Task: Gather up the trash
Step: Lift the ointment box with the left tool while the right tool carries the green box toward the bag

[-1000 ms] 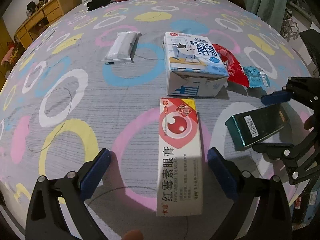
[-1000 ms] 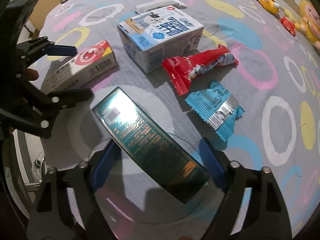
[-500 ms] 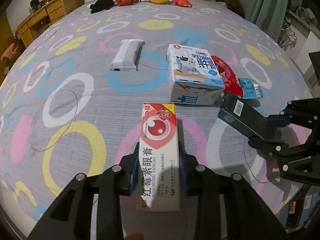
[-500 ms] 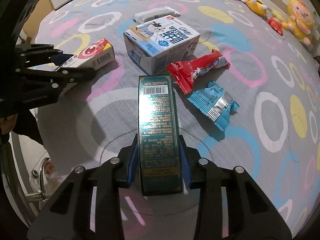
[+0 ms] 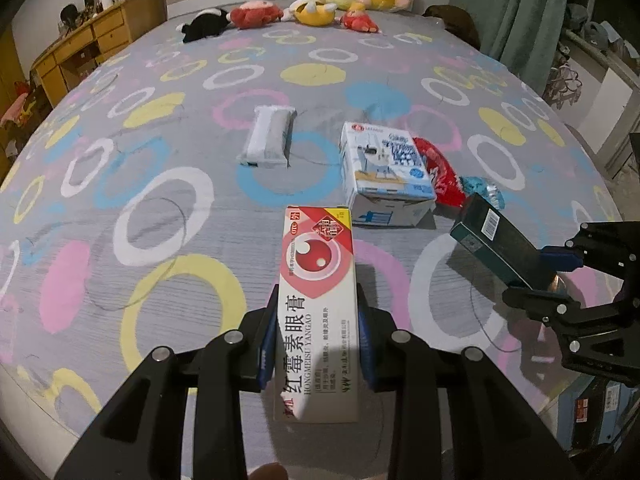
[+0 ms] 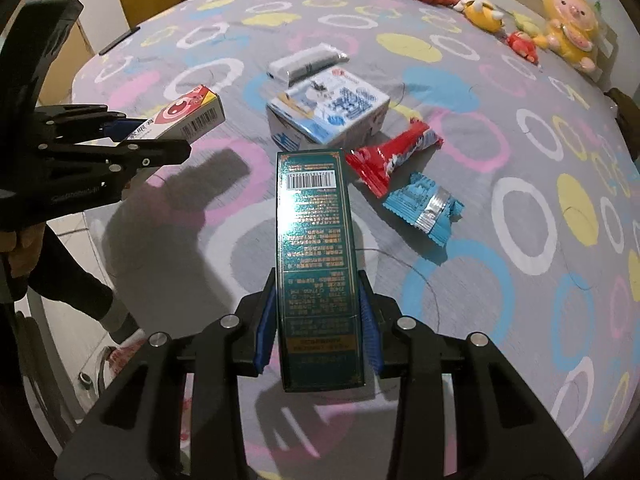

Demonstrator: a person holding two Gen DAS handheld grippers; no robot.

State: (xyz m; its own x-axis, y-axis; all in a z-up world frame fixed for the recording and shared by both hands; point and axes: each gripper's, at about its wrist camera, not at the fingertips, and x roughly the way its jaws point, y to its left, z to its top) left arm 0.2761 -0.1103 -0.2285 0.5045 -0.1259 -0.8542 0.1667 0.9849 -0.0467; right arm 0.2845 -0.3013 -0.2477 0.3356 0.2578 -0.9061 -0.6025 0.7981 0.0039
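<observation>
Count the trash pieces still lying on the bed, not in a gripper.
4: white packet farthest back, blue-and-white carton mid-bed, red wrapper beside it, blue wrapper nearest. More could lie outside the view.

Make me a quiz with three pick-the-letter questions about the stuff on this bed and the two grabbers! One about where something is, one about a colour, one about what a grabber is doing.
1. Where is the blue wrapper?
A. on top of the blue-and-white box
B. on the bedspread by the red wrapper
C. among the plush toys

2. What colour is the box in the right gripper?
A. dark green
B. yellow
C. white

3. What is the left gripper doing?
A. open and holding nothing
B. shut on the silver packet
C. shut on the red-and-white box

Answers:
1 B: it lies flat on the cover just past the red wrapper.
2 A: the green box sits clamped between the blue pads.
3 C: both pads press the box's sides.
</observation>
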